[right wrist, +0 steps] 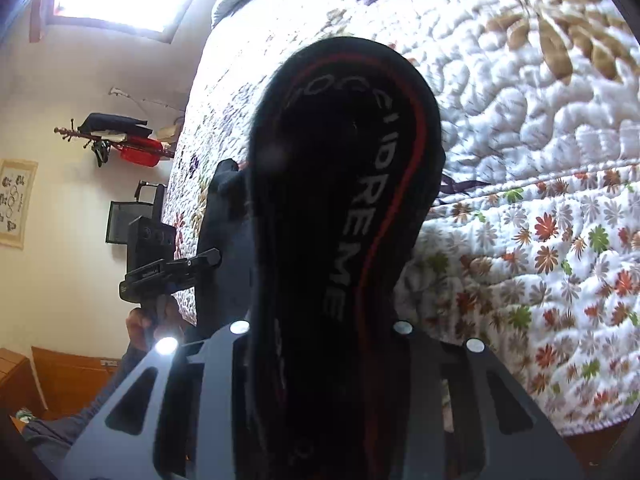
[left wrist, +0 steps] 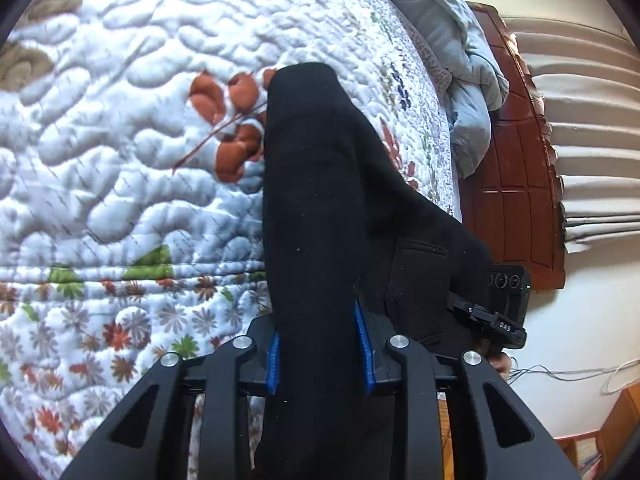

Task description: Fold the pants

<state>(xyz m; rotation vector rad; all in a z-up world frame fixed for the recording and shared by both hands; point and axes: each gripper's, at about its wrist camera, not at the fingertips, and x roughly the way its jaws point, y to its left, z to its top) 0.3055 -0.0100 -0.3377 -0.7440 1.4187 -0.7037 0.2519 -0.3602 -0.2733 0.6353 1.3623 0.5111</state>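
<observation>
Black pants (left wrist: 320,184) rise from the flowered quilt (left wrist: 120,120) on the bed. My left gripper (left wrist: 316,320) is shut on a thick fold of them, the cloth pressed between its blue pads (left wrist: 363,340). In the right wrist view the pants' waistband (right wrist: 352,152), with white lettering and a red stripe, stands bunched between the jaws of my right gripper (right wrist: 320,324), which is shut on it; the cloth hides the pads. Each view shows the other gripper to the side, with the pants stretched between the two: the right gripper (left wrist: 500,316) and the left gripper (right wrist: 168,268).
A crumpled pale blue blanket (left wrist: 468,80) lies at the far end of the bed by a dark wooden headboard (left wrist: 516,168). The quilt's edge (right wrist: 560,412) hangs over the bed side. A wall rack (right wrist: 120,136) holds a red bag. Cables (left wrist: 580,376) trail along the wall.
</observation>
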